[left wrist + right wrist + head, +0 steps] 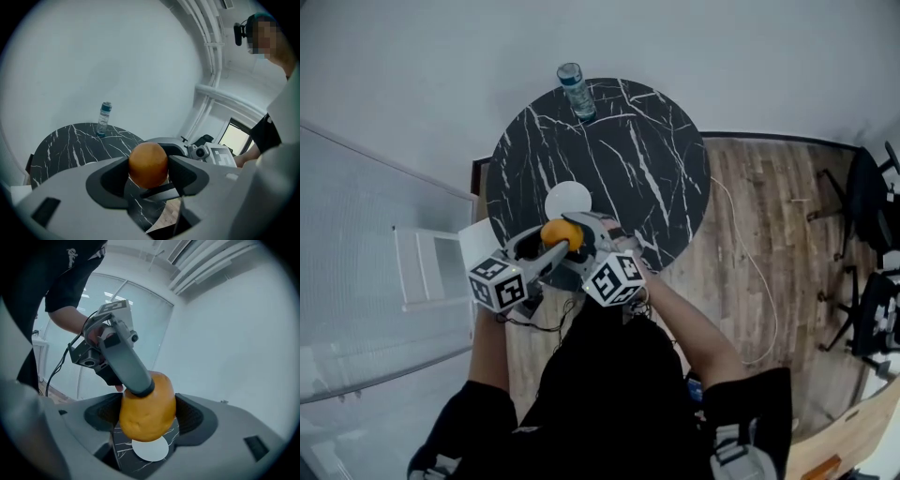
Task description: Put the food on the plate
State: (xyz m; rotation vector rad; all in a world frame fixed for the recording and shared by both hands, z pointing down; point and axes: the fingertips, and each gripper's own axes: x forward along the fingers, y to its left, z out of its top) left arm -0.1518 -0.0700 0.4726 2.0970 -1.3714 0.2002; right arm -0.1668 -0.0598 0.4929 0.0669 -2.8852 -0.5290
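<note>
One pair only, the right fingers, grips the orange fruit, plate showing beneath them; left fingers stand open astride the same fruit, one close across its top, so drawing them off could knock it loose, rolling off worktop.

Black shirt — grey left gripper

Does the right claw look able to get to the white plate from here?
Probably yes. The right claw, shut on the orange food, has the bare white plate close ahead on the black table, with nothing between. Only the left claw, open around the same food, could hamper it.
</note>
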